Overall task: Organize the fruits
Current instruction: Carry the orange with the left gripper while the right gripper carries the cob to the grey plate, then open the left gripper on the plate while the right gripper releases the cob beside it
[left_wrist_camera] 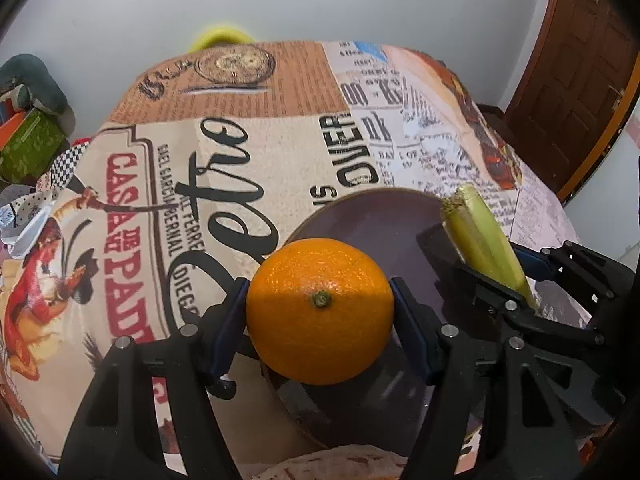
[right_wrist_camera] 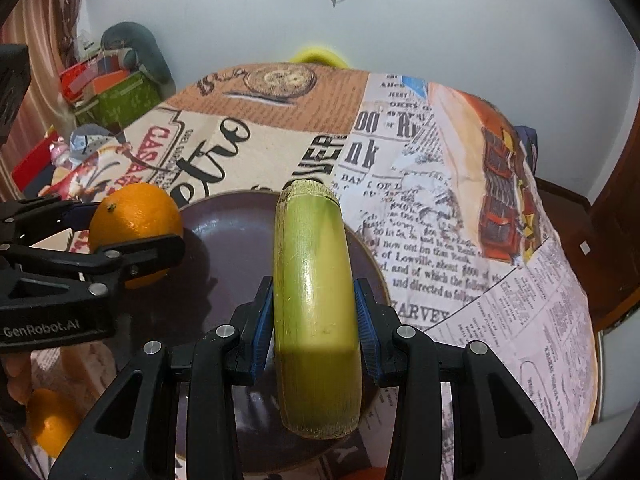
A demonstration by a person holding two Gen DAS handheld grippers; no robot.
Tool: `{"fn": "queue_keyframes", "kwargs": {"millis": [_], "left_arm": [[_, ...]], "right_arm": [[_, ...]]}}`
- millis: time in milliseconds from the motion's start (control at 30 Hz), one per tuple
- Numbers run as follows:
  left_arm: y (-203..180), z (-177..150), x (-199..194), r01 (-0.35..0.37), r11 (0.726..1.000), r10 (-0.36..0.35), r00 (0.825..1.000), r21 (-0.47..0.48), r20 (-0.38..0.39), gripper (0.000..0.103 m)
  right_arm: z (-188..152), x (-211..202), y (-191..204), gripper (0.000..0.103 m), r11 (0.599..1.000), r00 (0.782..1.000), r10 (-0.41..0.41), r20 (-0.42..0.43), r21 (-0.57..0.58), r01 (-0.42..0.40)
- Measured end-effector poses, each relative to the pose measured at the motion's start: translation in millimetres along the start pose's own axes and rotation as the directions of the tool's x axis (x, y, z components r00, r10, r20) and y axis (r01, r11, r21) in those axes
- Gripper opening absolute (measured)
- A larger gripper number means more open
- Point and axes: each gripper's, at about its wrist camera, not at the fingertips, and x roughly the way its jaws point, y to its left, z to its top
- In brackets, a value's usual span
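Observation:
My left gripper [left_wrist_camera: 320,312] is shut on an orange [left_wrist_camera: 320,311], holding it over the near left rim of a dark purple plate [left_wrist_camera: 384,216]. My right gripper [right_wrist_camera: 314,312] is shut on a thick green-yellow cane-like stalk piece [right_wrist_camera: 314,280], held above the same plate [right_wrist_camera: 228,248]. The right gripper and stalk [left_wrist_camera: 480,236] show at the right of the left wrist view. The left gripper and its orange [right_wrist_camera: 134,228] show at the left of the right wrist view.
The table wears a printed newspaper-style cloth [left_wrist_camera: 224,136]. A second orange [right_wrist_camera: 50,420] lies at the near left. Boxes and clutter [right_wrist_camera: 108,92] sit beyond the table's left edge. A wooden door [left_wrist_camera: 572,76] stands at the right.

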Motion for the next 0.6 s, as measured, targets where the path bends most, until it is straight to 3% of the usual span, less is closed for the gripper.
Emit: {"fn": "queue_keyframes", "kwargs": {"millis": [167,367,600], "left_arm": [[-0.1,-0.9,3.8,0.008,1.0,-0.008,1.0,0.002,-0.013,0.068],[-0.9,-1.4,3.6,0.023,1.0,-0.023,1.0,0.01,-0.009,0.068],[-6.1,1.2,-25.7,-0.001,1.0,-0.002,0.997,0.029,0.08,0.082]], "right_arm": [[-1.7,10.8,3.2,0.035,1.0,1.0,-0.003,-0.029,-0.014,0.003],[3.7,4.4,5.7,0.035,1.0,1.0,-0.008,-0.003,-0.02,0.008],[1.3,-12.4,7.0,0.037,1.0,1.0,-0.012,0.013,-0.028,0.012]]}}
